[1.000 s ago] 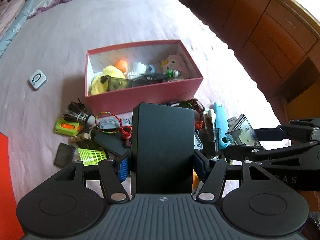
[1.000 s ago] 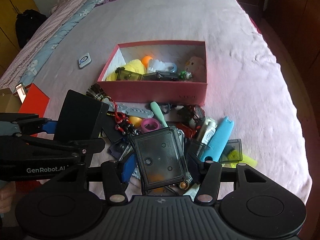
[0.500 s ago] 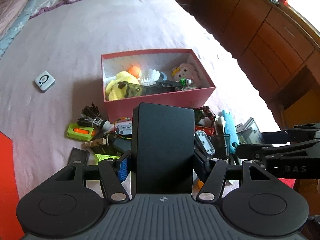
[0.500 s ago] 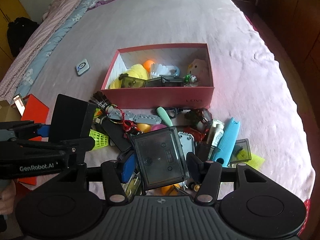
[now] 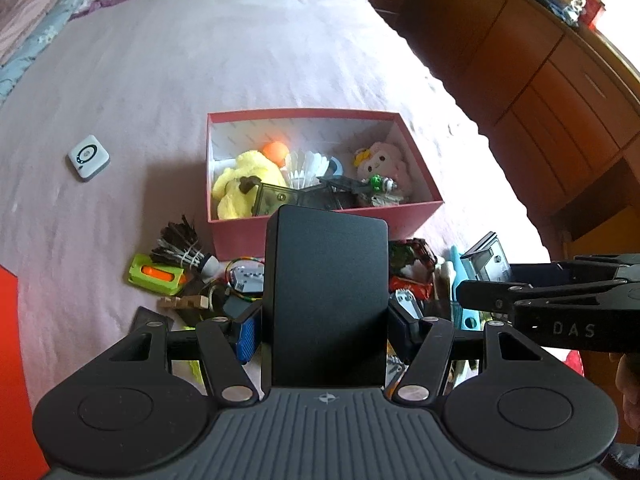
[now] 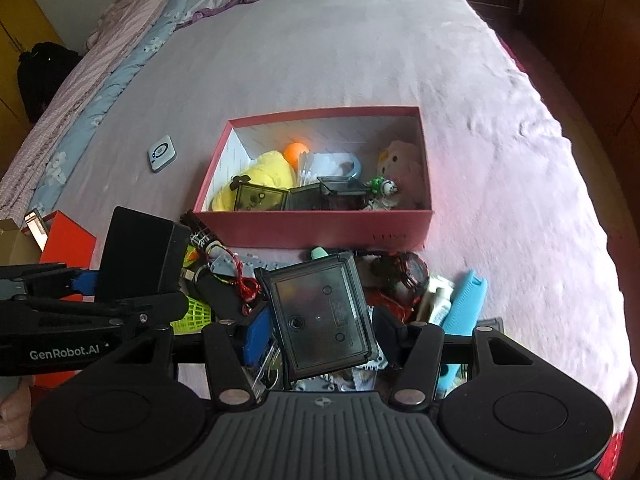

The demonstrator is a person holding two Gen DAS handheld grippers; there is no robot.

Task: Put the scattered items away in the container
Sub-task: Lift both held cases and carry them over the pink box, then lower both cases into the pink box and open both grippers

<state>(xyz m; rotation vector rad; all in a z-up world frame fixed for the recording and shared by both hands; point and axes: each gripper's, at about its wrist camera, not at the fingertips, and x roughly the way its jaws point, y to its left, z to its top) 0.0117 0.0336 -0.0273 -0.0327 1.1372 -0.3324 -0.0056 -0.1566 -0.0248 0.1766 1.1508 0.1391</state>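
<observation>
My left gripper point(image 5: 326, 328) is shut on a flat black box point(image 5: 326, 292), held up in front of the red cardboard box point(image 5: 416, 216). My right gripper point(image 6: 320, 332) is shut on a smoky clear plastic case point(image 6: 320, 316), held above the pile of loose items point(image 6: 400, 280). The red box point(image 6: 312, 226) holds a yellow plush point(image 6: 264, 178), an orange ball, a shuttlecock, a pink plush point(image 6: 402, 168) and dark clear cases. Both grippers sit on the near side of the box, above the pile.
The pile on the pink bedspread includes a blue silicone sleeve point(image 6: 464, 304), a green shuttlecock point(image 6: 196, 312), a black feather shuttlecock point(image 5: 180, 244) and a green-orange cutter point(image 5: 156, 274). A white square device point(image 5: 88, 157) lies far left. An orange box point(image 6: 64, 244) stands at the left; wooden cabinets at the right.
Both grippers have risen and pulled back with their loads still held; the red box now looks farther and more of its inside shows.
</observation>
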